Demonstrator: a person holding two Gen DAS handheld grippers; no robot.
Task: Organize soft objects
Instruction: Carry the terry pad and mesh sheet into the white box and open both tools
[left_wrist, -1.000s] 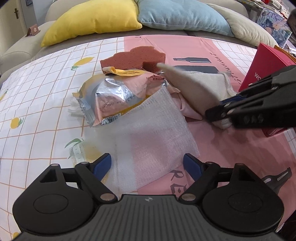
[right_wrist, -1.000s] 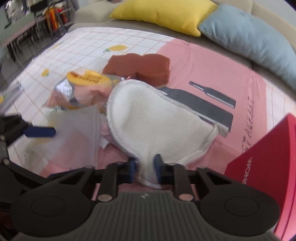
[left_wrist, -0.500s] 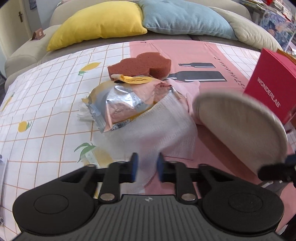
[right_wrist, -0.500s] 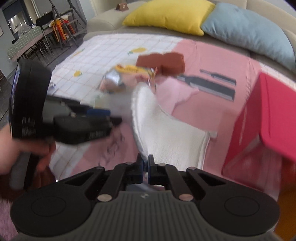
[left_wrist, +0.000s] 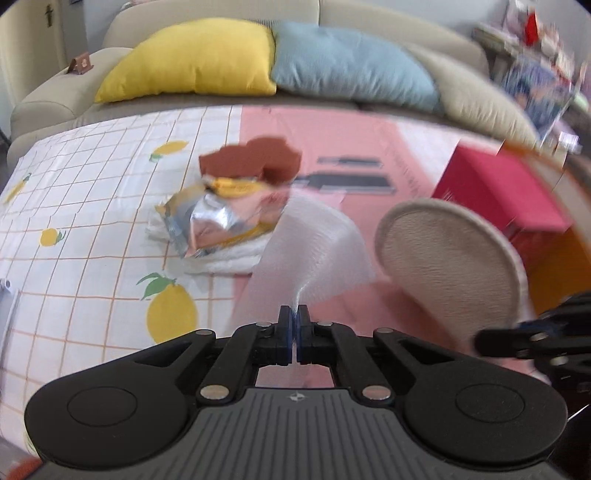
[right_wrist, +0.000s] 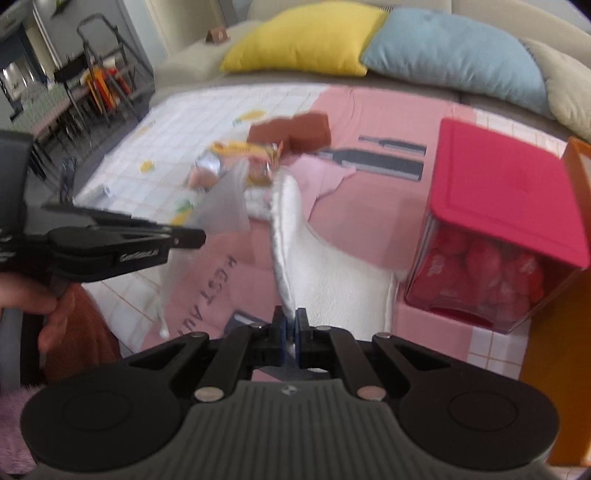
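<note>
My left gripper (left_wrist: 294, 325) is shut on a thin white mesh cloth (left_wrist: 314, 243) and holds it lifted off the table; it also shows in the right wrist view (right_wrist: 225, 203). My right gripper (right_wrist: 290, 328) is shut on a round white fleece pad (right_wrist: 332, 269), held up to the right of the left gripper; the left wrist view shows its beige back (left_wrist: 450, 262). On the table lie a brown sponge (left_wrist: 255, 158), a crumpled foil snack bag (left_wrist: 218, 218) and a folded white towel (left_wrist: 232, 258) under it.
A clear box with a red lid (right_wrist: 502, 206) holding red soft things stands at the right. An orange box (right_wrist: 565, 306) is beyond it. Yellow (left_wrist: 192, 62) and blue (left_wrist: 351, 66) cushions lie on the sofa behind the table.
My left gripper has shut on the mesh cloth and lifted it. My right gripper has raised the fleece pad and carried it right, toward the red-lidded box.
</note>
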